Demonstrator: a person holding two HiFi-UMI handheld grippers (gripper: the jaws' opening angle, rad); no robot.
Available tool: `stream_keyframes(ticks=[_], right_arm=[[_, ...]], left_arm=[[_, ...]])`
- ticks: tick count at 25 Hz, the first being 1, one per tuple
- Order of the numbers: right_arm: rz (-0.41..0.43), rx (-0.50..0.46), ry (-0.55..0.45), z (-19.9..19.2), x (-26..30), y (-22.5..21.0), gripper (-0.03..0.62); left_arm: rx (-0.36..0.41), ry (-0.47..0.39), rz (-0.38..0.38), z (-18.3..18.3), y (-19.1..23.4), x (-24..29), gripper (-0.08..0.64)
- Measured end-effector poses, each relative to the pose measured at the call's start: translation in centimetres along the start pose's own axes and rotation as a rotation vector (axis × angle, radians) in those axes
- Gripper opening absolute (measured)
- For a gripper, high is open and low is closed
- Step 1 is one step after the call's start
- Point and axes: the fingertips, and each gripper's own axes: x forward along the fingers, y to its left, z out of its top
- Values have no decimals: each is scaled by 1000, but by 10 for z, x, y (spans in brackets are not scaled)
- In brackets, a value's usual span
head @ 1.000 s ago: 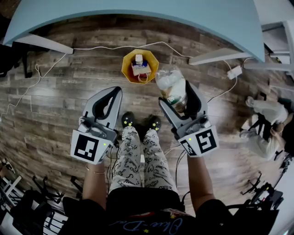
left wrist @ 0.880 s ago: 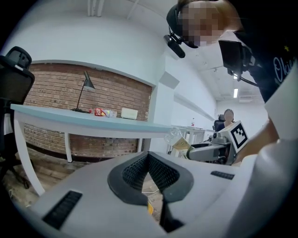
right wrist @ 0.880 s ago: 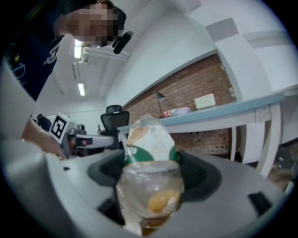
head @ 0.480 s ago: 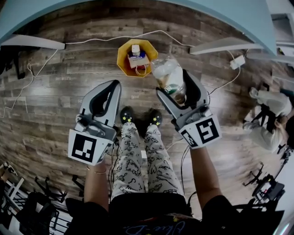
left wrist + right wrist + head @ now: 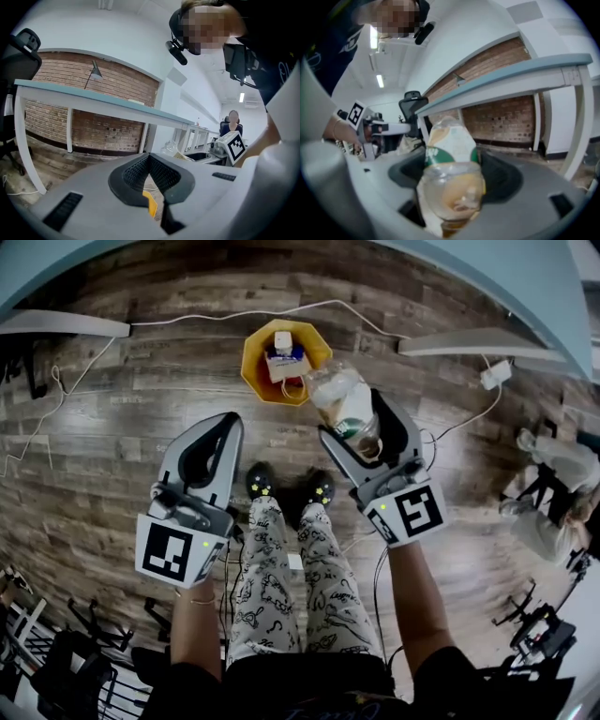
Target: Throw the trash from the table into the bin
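A crumpled clear plastic bottle (image 5: 345, 409) with a green-and-white label is clamped in my right gripper (image 5: 361, 432), just right of and nearer than the yellow bin (image 5: 255, 360) on the wood floor. The right gripper view shows that bottle (image 5: 452, 173) filling the space between the jaws. The bin holds a small carton and other trash. My left gripper (image 5: 225, 432) hangs lower left of the bin, jaws shut with nothing between them. In the left gripper view the pads (image 5: 140, 171) meet, and a bit of the yellow bin (image 5: 151, 205) shows below them.
The light blue table (image 5: 525, 277) arcs across the top, with white legs (image 5: 56, 326) at both sides. A white cable (image 5: 187, 317) and power adapter (image 5: 494, 374) lie on the floor. My legs and shoes (image 5: 262, 486) are between the grippers. A seated person (image 5: 553, 484) is at right.
Both grippers have shifted slightly relative to the bin; the bottle now sits closer to the bin's right edge. The left gripper stays shut and empty.
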Motion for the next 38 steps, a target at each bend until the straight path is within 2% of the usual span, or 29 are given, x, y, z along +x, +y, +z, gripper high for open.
stream_keyframes(ticks=[3, 13, 23, 30, 35, 38], right_arm=[[4, 0, 6, -6, 8, -6, 374], [24, 3, 61, -41, 41, -19, 374], [52, -24, 125, -69, 70, -23, 374], [74, -42, 163, -90, 80, -26, 374], [131, -118, 204, -109, 91, -19, 374], [131, -130, 223, -120, 99, -17, 374]], left_arm=[[-17, -28, 35, -5, 13, 3, 8], [-28, -5, 62, -31, 30, 12, 8], [-27, -1, 64, -43, 47, 19, 8], [-46, 11, 66, -66, 48, 25, 8], [-43, 15, 66, -75, 50, 28, 8], [-38, 20, 68, -79, 55, 25, 8]])
